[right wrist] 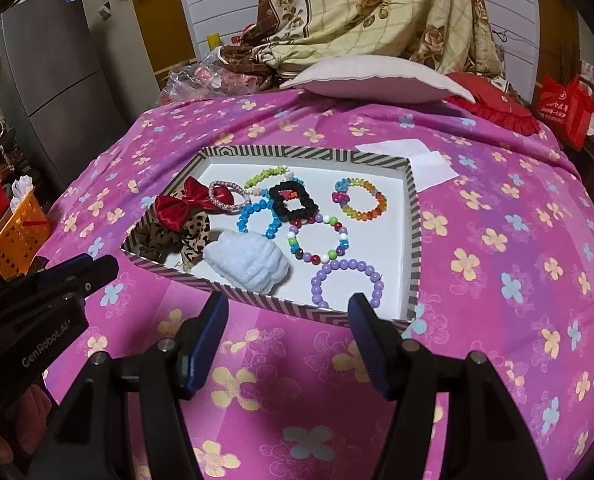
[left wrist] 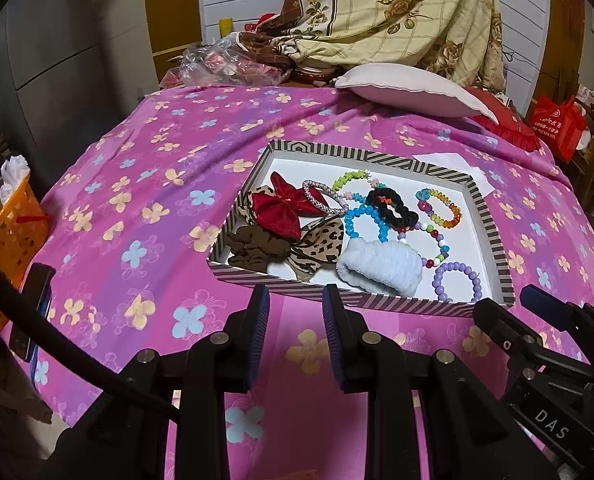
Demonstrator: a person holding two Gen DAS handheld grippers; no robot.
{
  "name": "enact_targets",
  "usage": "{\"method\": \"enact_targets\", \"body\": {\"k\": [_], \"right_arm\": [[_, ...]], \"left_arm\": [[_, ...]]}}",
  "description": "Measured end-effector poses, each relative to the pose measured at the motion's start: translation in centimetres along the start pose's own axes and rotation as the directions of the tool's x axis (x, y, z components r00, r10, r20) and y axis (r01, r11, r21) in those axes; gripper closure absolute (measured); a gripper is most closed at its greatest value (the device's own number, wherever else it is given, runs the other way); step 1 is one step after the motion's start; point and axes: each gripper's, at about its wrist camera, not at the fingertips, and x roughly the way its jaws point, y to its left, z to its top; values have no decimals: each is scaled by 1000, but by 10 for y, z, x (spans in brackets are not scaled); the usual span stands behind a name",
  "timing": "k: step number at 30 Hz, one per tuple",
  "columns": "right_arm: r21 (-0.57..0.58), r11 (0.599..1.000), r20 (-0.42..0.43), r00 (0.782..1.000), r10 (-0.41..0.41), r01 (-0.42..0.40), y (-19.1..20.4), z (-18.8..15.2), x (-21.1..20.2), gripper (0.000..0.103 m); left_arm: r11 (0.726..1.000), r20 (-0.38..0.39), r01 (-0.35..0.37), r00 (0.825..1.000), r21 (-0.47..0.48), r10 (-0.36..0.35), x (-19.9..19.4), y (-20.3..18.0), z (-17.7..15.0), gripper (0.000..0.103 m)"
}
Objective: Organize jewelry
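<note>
Striped tray (right wrist: 414, 216) runs lengthwise away, seemingly angled right; both hand-held grippers (left wrist: 295, 303) (right wrist: 289, 312) gape empty.

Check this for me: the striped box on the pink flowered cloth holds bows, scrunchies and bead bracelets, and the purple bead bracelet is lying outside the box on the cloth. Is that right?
Not quite. The purple bead bracelet lies inside the striped box, in its near right corner, not out on the pink flowered cloth. The right wrist view shows it most clearly. The rest stands: bows, scrunchies and bead bracelets are in the box.
</note>
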Motion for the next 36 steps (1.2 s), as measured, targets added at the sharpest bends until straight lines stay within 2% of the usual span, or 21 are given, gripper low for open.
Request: {"method": "enact_targets", "body": {"k": [36], "right_arm": [[-5, 1000, -17, 1000, 6, -6, -2, -5, 3, 37]], "left_arm": [[1000, -24, -4, 1000, 0, 4, 3, -3, -5, 63]]}}
